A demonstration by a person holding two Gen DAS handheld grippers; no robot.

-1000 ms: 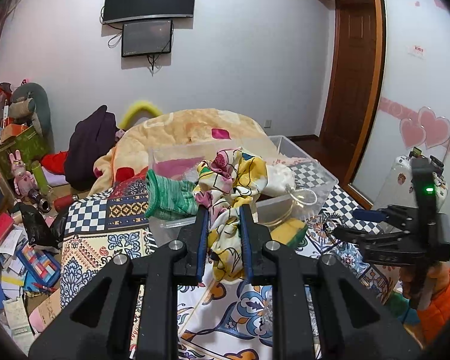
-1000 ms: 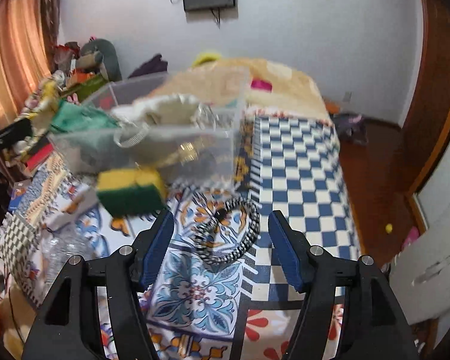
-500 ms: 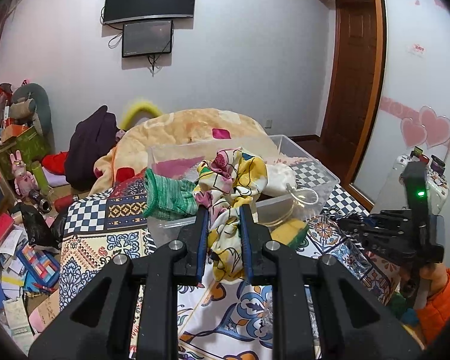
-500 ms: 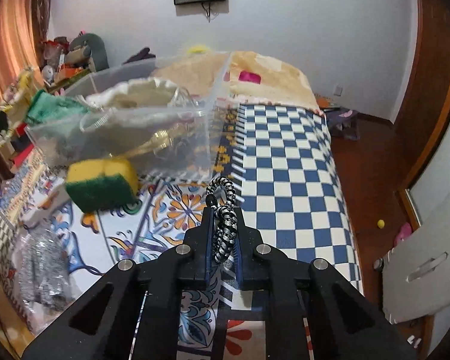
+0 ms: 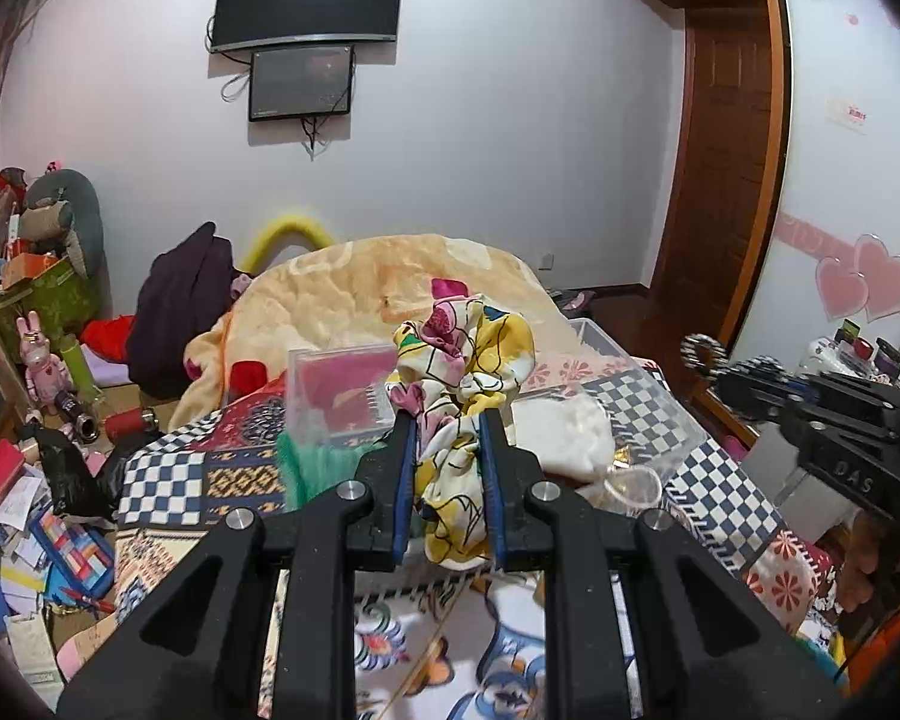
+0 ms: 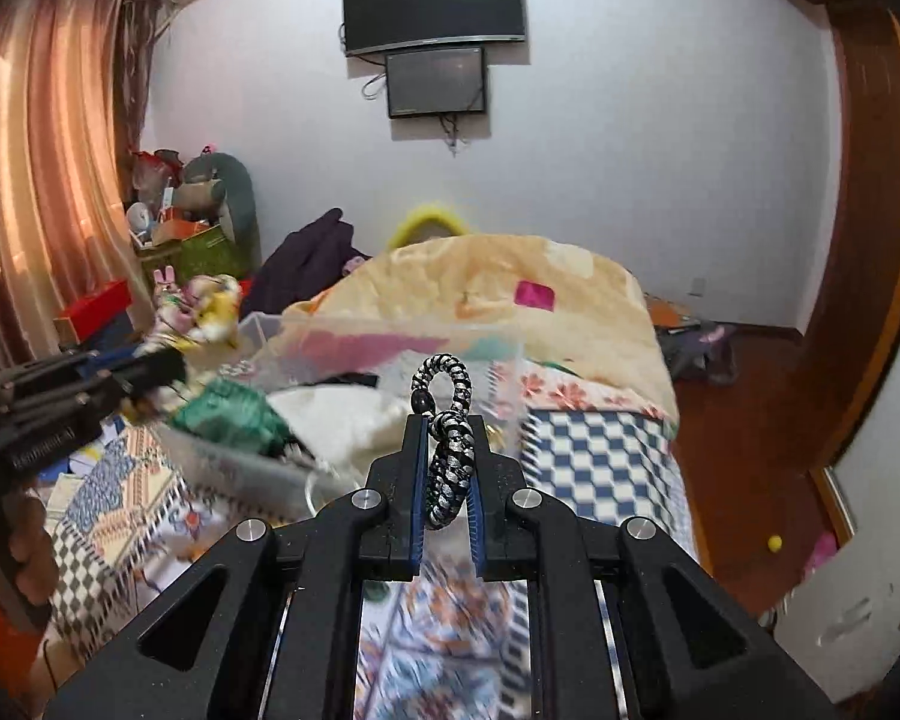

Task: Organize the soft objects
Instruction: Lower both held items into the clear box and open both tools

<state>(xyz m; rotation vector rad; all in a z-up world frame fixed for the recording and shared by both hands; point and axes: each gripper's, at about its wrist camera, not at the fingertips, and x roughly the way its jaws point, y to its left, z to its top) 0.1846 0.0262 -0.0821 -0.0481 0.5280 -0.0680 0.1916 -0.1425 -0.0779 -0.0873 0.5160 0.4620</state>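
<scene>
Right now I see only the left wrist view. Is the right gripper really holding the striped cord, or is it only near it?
Observer: Holding. In the right wrist view the right gripper is shut on the black-and-white cord, and its loop stands above the tips.
Operator: Is it over the bin?
Observer: The clear bin lies ahead of the fingers. I cannot tell whether the cord is over it.
Operator: How does my cloth look from there?
Observer: Blurred. The floral cloth bunches above the left gripper, left of the bin.
</scene>
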